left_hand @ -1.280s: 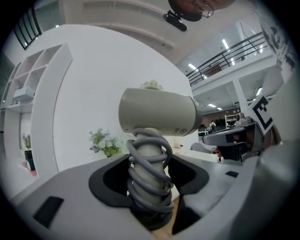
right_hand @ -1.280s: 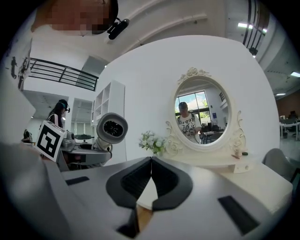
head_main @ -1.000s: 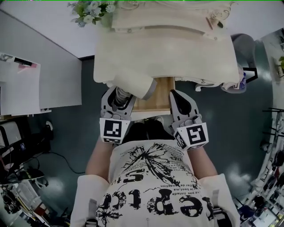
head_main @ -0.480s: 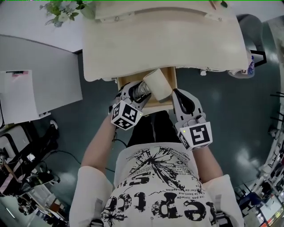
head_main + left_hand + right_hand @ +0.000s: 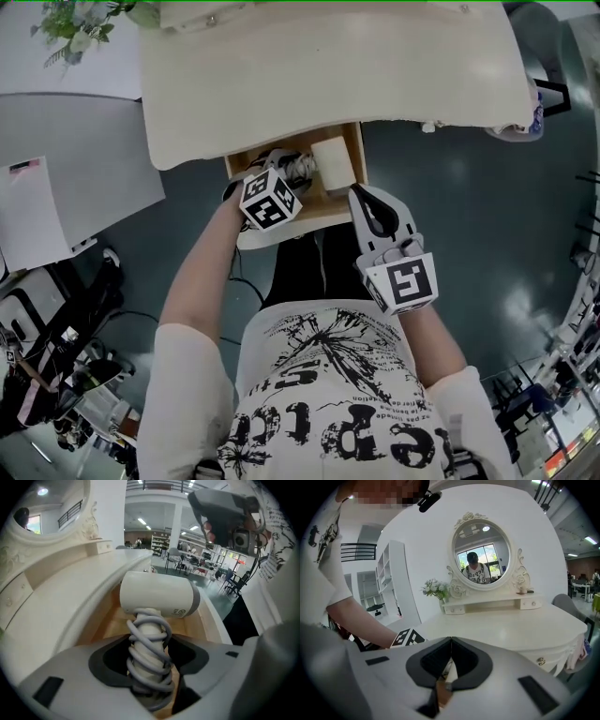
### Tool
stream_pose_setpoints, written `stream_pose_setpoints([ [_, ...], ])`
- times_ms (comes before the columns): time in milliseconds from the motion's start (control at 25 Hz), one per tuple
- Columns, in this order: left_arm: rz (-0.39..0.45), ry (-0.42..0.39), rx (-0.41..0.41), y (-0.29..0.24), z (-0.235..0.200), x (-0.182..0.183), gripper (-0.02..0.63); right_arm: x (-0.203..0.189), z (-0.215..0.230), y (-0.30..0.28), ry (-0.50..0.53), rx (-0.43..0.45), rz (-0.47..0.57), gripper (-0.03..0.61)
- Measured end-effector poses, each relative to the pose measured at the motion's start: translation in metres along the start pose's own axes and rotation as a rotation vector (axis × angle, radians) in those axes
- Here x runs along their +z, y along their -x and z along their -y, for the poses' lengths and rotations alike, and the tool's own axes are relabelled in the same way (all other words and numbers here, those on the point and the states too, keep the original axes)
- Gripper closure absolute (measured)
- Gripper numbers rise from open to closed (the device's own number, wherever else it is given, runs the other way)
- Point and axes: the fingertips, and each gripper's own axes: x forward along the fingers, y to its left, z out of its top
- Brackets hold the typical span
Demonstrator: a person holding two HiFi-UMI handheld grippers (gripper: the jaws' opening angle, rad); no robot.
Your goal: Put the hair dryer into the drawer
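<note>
The hair dryer [image 5: 157, 599] looks like rigid, smooth plastic, head-heavy, so the handle [image 5: 151, 631] wound w/ its cord [image 5: 145, 660] (the coils add bite) is the sensible hold. The left gripper [image 5: 150, 667] clamps exactly there, jaws wide, w/ the dryer's head inside the open drawer [image 5: 110, 627]. The right gripper [image 5: 449, 665] is closed & empty, just beside the drawer's front corner.
</note>
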Motion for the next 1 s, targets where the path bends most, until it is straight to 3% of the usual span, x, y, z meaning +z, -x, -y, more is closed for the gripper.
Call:
stream_pose_setpoints([
  [360,-0.17,-0.022,-0.104,-0.04,0.009,-0.038,0.357,0.003,0.025,-0.017,0.015,-0.01,0.027,0.561],
  [1000,-0.3,-0.016,-0.126,-0.057,0.015,-0.052,0.354,-0.004,0.024,-0.012,-0.009,0.003,0.02,0.561],
])
